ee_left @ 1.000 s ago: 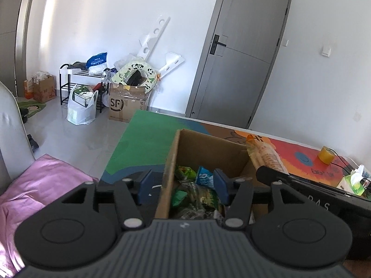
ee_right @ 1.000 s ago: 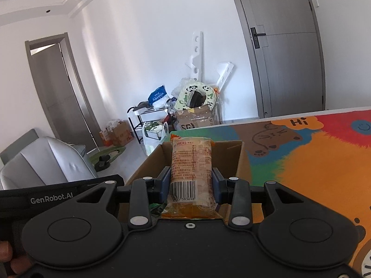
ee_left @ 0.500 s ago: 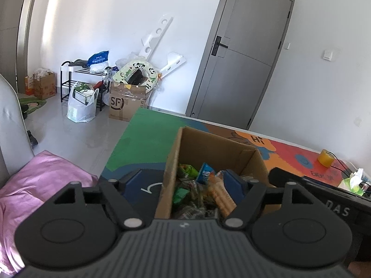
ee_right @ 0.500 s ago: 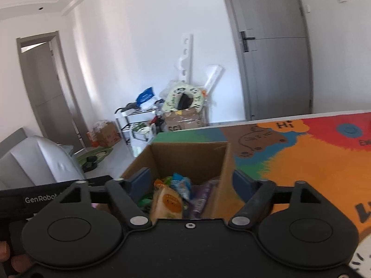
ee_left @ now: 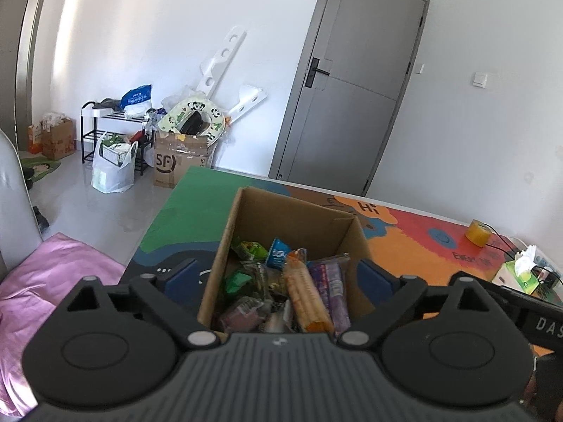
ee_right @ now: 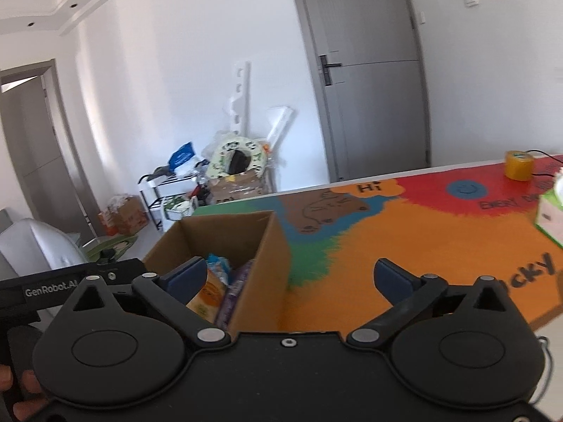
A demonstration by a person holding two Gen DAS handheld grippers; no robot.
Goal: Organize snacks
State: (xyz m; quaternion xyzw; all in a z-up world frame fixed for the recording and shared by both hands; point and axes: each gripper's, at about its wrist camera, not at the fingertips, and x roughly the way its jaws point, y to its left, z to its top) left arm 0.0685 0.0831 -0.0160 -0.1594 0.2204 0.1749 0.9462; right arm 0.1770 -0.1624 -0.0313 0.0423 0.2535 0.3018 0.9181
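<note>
An open cardboard box [ee_left: 288, 218] stands on the colourful table mat and holds several snack packs. An orange biscuit pack [ee_left: 306, 292] lies on top of them next to a purple pack [ee_left: 334, 288]. My left gripper [ee_left: 278, 277] is open and empty, its fingers spread to either side of the box's near end. The box also shows in the right wrist view [ee_right: 246, 235], with the orange pack [ee_right: 207, 295] inside. My right gripper [ee_right: 290, 276] is open and empty, over the box's right wall.
A yellow tape roll [ee_right: 519, 165] and a green tissue box [ee_right: 550, 214] sit at the mat's far right. The table edge runs left of the box, with a pink cushion [ee_left: 42, 281] and floor below. Clutter and a grey door [ee_left: 355, 84] stand behind.
My right gripper opened and dropped the orange biscuit pack into the box, then swung right. My left gripper opened wider around the box.
</note>
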